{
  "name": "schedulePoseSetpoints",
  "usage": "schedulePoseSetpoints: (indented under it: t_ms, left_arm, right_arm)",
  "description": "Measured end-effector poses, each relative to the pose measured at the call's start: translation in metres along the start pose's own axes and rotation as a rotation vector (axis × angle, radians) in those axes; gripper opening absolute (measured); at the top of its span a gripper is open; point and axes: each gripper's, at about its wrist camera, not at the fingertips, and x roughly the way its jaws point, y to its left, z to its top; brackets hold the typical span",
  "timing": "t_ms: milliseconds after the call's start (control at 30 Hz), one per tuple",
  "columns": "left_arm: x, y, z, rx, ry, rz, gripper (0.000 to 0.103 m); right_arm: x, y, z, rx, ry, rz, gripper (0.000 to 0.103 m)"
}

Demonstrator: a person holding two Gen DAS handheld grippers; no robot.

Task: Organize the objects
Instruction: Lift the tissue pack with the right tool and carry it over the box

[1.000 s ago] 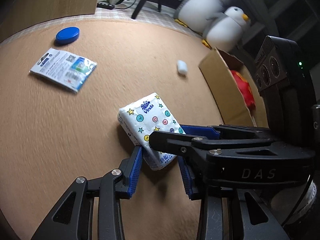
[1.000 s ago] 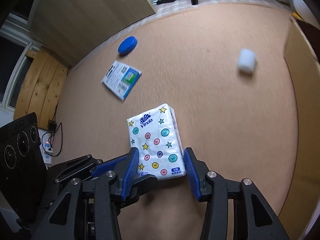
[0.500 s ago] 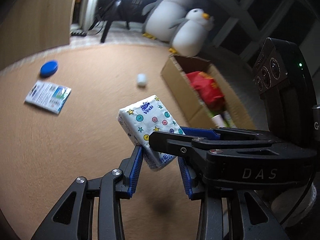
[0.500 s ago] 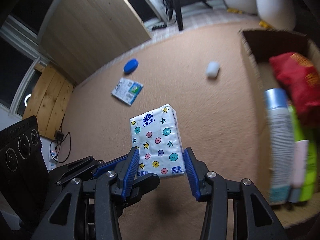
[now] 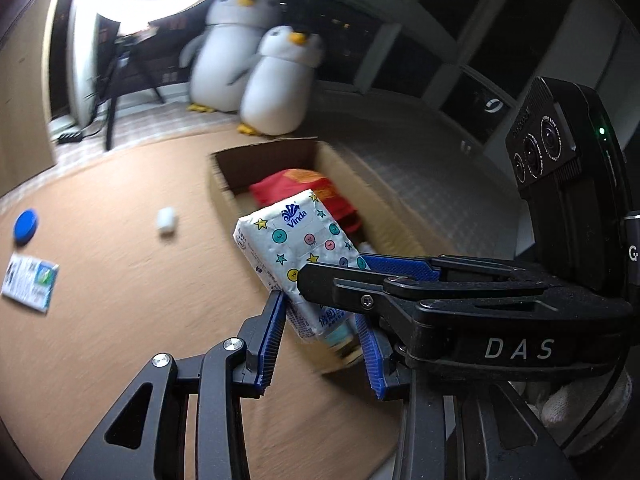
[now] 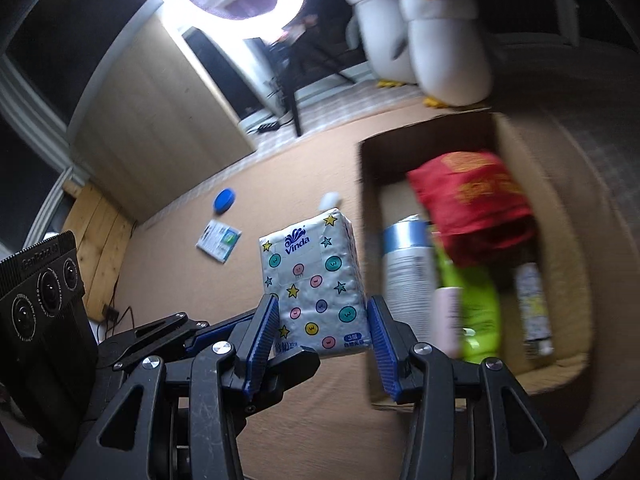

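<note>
Tissue pack glossy printed plastic wrap; box matt brown cardboard; floor mat matt, cork-like; claw pads ribbed blue plastic.

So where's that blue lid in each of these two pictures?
Left wrist view: blue lid at the far left edge, on the carpet, just above the flat packet.
Right wrist view: blue lid left of centre, again just above the packet.
Shared landmark: the cardboard box, right of the lid in both.
</note>
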Motion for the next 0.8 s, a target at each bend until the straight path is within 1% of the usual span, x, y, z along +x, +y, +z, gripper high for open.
schedulePoseSetpoints:
  t_ms: [167,367,600,800]
  left_arm:
    - [0.024,-0.028,0.008,0.032,0.018,-0.031,0.038]
    - [0.052,-0.05,0.015,0.056,0.047,-0.06,0.038]
    - [0.078,-0.061,0.023,0.067,0.069,-0.076,0.038]
    - [0.087,-0.067,0.026,0.084,0.082,-0.068,0.038]
  right_arm:
    - [-0.015,-0.029,0.0,0.039,-0.025,-0.033,0.043]
    - [-0.024,-0.061,0.0,0.093,-0.038,-0.064,0.042]
    - [-0.026,-0.092,0.005,0.126,-0.04,-0.083,0.042]
    - [-0.026,-0.105,0.005,0.14,-0.035,-0.086,0.042]
